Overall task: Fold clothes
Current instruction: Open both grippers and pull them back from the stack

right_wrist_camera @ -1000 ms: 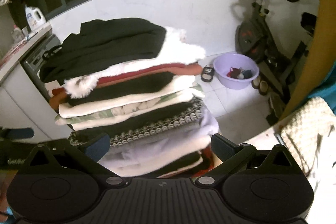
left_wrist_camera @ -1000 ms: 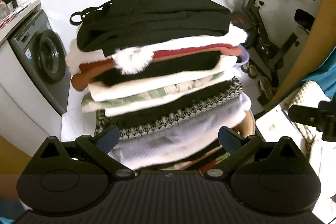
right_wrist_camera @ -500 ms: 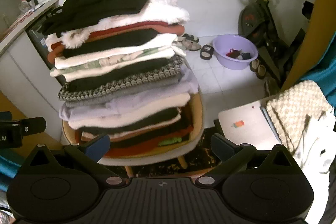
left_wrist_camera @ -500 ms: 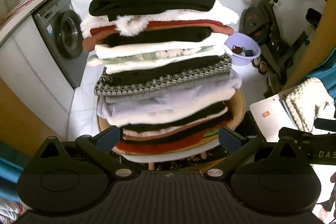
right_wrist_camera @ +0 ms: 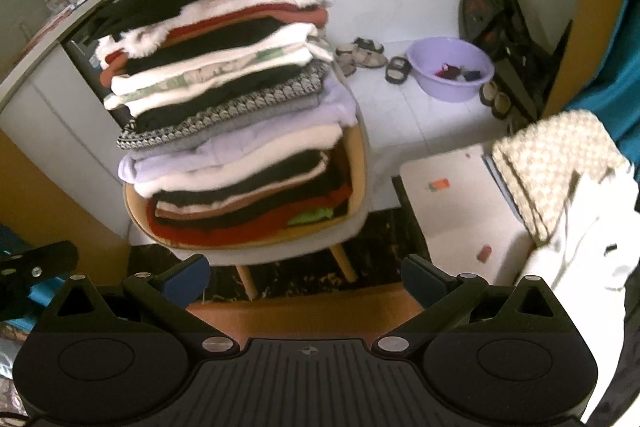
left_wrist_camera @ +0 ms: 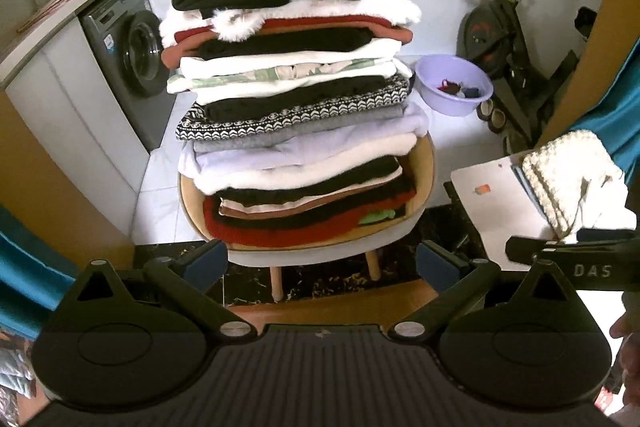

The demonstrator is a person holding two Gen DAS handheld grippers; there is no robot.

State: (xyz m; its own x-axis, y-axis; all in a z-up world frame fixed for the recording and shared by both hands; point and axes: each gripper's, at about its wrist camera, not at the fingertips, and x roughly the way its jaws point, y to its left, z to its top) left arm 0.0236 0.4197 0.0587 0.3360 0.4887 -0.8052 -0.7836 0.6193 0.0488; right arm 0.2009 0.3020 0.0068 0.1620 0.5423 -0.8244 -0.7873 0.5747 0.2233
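Both grippers have backed away from the stack of folded clothes point(left_wrist_camera: 296, 107), which now sits whole on the chair point(left_wrist_camera: 428, 163), well apart from the empty, wide-open left gripper point(left_wrist_camera: 320, 265) and right gripper point(right_wrist_camera: 306, 277).

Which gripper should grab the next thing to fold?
Probably the right gripper. The unfolded knitted cloth and white garment lie on its side, nearer than to the left gripper, which faces the folded stack. Both are open and empty.
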